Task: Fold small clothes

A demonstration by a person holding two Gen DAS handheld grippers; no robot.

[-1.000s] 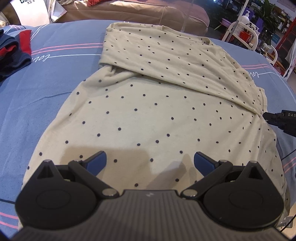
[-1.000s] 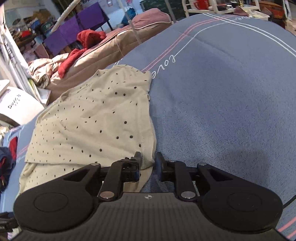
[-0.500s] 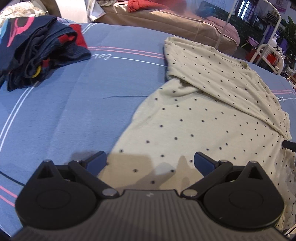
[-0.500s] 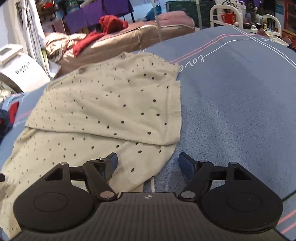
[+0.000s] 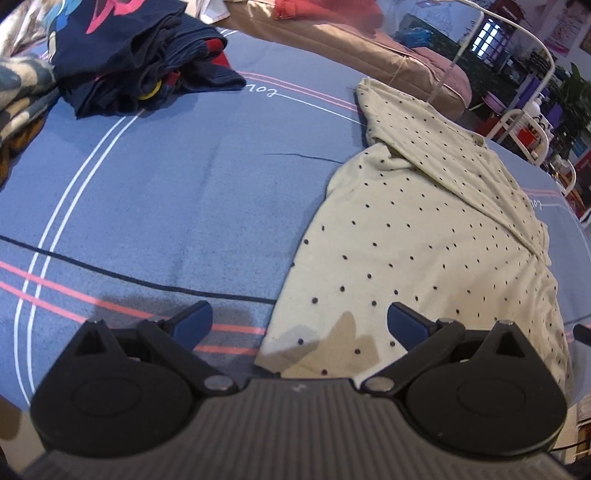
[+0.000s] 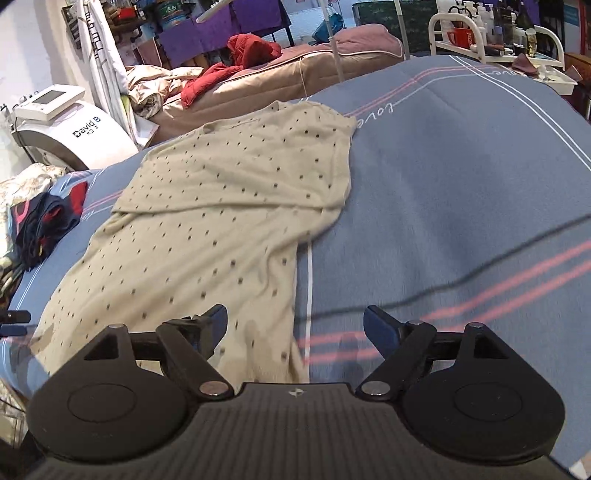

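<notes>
A cream garment with dark dots [image 5: 424,236] [image 6: 207,229] lies flat on the blue bedspread [image 5: 155,192] [image 6: 461,184], its far part folded back over the rest. My left gripper [image 5: 299,317] hovers open over the garment's near left corner, nothing between its blue pads. My right gripper [image 6: 295,321] is open too, above the garment's near right edge and the bare spread, holding nothing. A tip of the left gripper shows at the left edge of the right wrist view.
A heap of dark blue and red clothes [image 5: 140,59] [image 6: 40,221] lies at the far left of the bed. A thin dark cable [image 6: 480,273] crosses the spread. Beyond the bed are a brown couch [image 6: 280,77] with red cloth, a white machine [image 6: 70,129] and a white trolley [image 6: 498,33].
The right gripper let go of the garment's edge, opened wide and drew back toward the near edge. The left gripper slid left, from over the garment's middle to its left corner.
</notes>
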